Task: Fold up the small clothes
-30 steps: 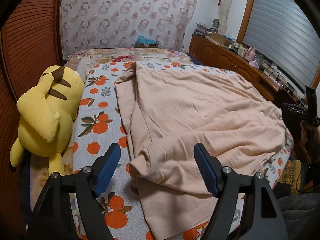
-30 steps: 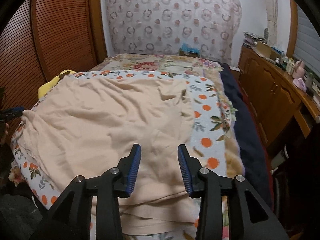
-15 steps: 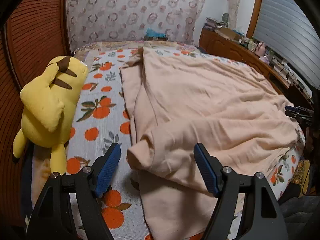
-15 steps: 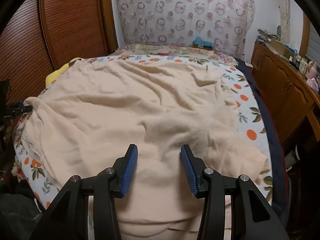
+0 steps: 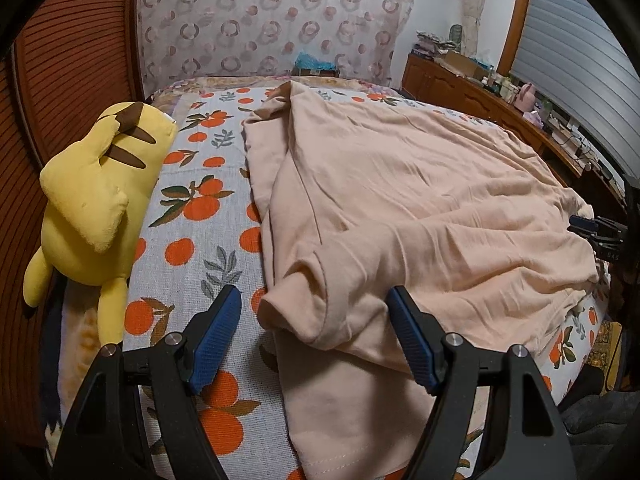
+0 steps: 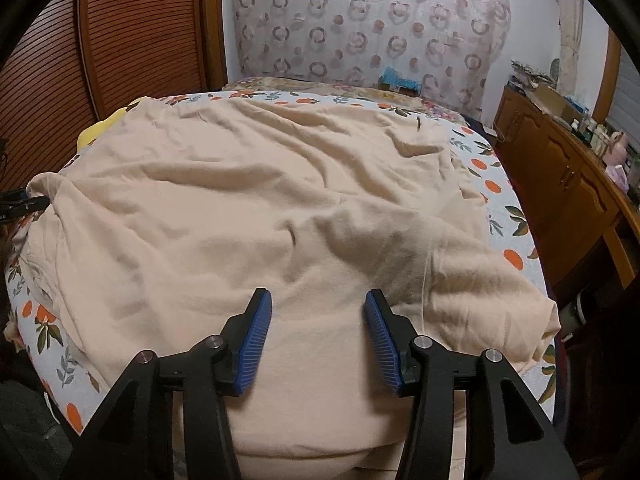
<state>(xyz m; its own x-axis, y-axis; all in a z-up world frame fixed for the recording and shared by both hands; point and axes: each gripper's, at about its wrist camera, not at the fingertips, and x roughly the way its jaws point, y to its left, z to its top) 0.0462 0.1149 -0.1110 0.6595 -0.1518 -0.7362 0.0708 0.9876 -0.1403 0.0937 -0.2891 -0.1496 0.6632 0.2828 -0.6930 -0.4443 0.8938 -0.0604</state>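
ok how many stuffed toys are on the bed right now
1. The yellow plush toy lies along the bed's left edge beside the orange-print sheet, clear of the peach shirt. The right wrist view shows only a yellow sliver behind the shirt. Others could be hidden under the fabric.

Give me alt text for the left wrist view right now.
A peach shirt lies spread on an orange-print bedspread, its folded sleeve just ahead of the open left hand-held gripper. A yellow plush toy lies at the left.
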